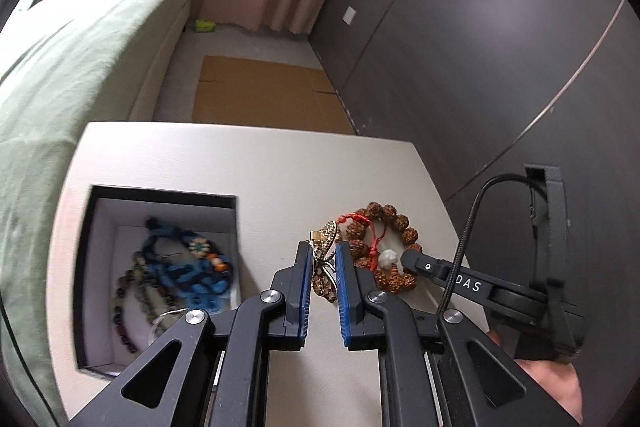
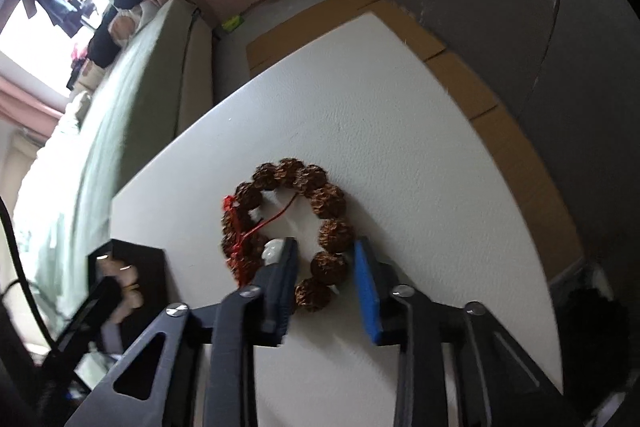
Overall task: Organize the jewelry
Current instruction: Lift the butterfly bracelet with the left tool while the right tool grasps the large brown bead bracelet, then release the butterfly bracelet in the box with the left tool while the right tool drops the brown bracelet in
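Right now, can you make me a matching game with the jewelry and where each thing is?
Things:
1. gold clip
2. brown bracelet
3. blue beads
4. cardboard

Places:
A. inside the open box
B. flat on the floor beyond the table
C. pinched between the left gripper fingers
D. lying on the table, part of it between the open right gripper fingers

Pairs: 1-C, 2-D, 3-A, 4-B
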`<state>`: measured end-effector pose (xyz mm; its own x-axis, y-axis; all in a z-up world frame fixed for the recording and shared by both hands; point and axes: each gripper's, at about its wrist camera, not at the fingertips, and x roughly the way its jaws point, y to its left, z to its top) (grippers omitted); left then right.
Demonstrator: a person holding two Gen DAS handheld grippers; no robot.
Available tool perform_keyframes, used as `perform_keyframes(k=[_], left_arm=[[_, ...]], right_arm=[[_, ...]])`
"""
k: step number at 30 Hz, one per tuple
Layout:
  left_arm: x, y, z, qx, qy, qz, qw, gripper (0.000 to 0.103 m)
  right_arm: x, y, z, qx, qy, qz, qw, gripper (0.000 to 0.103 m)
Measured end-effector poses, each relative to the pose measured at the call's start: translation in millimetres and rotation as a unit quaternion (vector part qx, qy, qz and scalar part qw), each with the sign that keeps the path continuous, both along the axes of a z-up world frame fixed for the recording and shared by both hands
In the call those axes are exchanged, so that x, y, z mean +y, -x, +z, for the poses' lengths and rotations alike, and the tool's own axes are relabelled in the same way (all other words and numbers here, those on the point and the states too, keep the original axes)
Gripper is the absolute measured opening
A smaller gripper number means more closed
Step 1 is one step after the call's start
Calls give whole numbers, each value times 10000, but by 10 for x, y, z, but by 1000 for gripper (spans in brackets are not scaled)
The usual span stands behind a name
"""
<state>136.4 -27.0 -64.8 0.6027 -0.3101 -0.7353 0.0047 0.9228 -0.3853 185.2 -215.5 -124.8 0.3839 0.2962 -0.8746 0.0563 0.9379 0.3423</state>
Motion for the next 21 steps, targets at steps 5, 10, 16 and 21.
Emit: perform_keyframes(k=[5,10,16,21], left_arm=[[183,157,119,-120,9,172,9998,12],[415,290,188,-185,85,430,9989,12],[659,416,224,-184,188,688,9973,12],[758,480,245,-176,182,794,9965,12]], right_arm=[[-42,38,54,-111,-22,-36,9999,21],[-114,148,236,-356,-686,-89,9970,21],[-136,337,554,-914,-1309,56,9872,20],[-100,516,757,-1284,-1504,193,9801,20]])
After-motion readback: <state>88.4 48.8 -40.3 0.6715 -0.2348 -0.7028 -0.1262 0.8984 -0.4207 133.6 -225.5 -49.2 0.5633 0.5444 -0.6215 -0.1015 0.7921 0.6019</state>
